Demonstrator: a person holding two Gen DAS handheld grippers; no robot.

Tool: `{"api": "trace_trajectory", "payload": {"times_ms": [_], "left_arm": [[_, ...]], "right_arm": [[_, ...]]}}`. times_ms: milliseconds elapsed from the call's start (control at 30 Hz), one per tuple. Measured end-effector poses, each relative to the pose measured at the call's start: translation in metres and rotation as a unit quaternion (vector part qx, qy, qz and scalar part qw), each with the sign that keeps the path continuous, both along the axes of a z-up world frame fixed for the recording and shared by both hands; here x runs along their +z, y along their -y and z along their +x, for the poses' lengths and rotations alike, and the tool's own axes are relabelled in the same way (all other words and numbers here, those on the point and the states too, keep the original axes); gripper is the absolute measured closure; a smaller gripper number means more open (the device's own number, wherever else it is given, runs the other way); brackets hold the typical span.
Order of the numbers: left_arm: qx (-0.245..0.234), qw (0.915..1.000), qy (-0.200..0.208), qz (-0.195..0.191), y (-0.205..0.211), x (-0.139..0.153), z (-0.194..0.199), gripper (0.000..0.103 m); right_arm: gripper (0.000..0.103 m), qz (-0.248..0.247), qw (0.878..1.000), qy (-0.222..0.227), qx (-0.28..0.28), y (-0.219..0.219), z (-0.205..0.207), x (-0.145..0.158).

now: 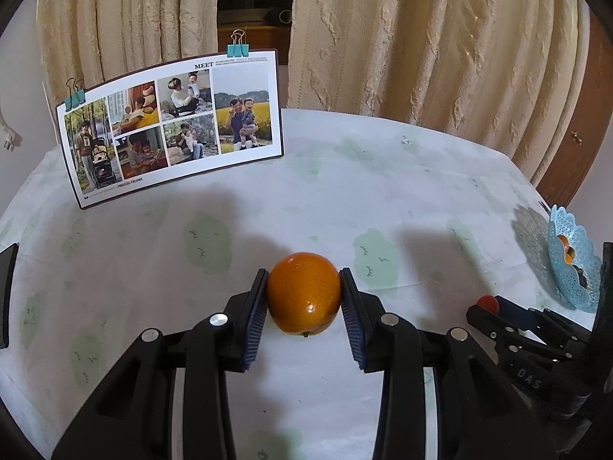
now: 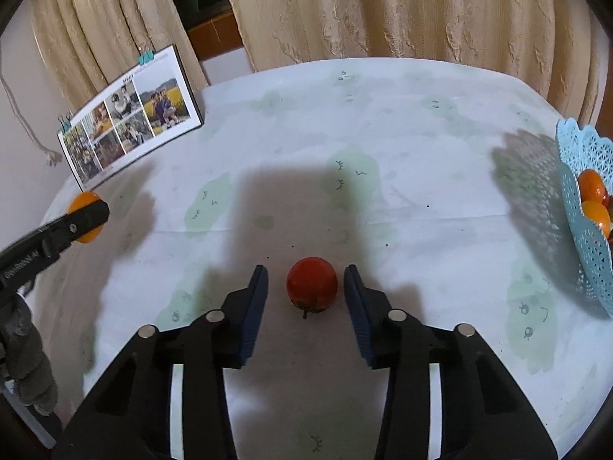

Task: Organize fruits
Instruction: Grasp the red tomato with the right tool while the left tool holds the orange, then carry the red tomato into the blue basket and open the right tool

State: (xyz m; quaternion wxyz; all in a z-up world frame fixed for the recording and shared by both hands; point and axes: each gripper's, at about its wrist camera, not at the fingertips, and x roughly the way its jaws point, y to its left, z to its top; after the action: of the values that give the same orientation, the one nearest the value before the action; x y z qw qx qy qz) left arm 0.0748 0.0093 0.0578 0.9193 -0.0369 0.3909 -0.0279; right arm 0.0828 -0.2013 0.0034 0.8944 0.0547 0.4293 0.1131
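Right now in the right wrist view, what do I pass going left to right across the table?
Orange in the left claw → photo board → red tomato between the open right claw's pads → blue basket of fruit.

A home, likely a dining or living room: cream curtains [image 1: 440,46] hang behind a table under a printed tablecloth [image 1: 345,191], a family photo collage [image 1: 172,122] stands clipped upright, and a blue lace-patterned fruit basket [image 2: 586,222] sits at the edge.

Table [image 2: 402,122], pale green-print cloth: photo card [image 1: 172,122], orange [image 1: 304,293], red tomato [image 2: 312,283], blue basket [image 2: 586,222].
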Motion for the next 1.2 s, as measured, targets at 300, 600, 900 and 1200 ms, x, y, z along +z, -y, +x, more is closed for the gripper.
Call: {"api": "trace_trajectory", "payload": {"times_ms": [300,600,900,1200], "left_arm": [[-0.009,1.0000,-0.001,0.002,0.006,-0.002,-0.002,0.066],[-0.024,0.9997,0.002,0.003,0.017,-0.001,-0.007,0.066],[-0.042,0.9991,0.006,0.006,0.029,0.000,-0.013,0.066],[-0.053,0.9985,0.006,0.013,0.042,0.000,-0.016,0.066]], "right_arm": [[0.076,-0.005,1.000,0.007,-0.015,0.007,-0.007,0.004],[0.076,0.023,0.995,0.053,-0.075,0.063,-0.035,0.039],[0.076,0.043,0.979,0.094,-0.176,0.150,-0.066,0.066],[0.076,0.056,0.962,0.095,-0.249,0.213,-0.084,0.062]]}}
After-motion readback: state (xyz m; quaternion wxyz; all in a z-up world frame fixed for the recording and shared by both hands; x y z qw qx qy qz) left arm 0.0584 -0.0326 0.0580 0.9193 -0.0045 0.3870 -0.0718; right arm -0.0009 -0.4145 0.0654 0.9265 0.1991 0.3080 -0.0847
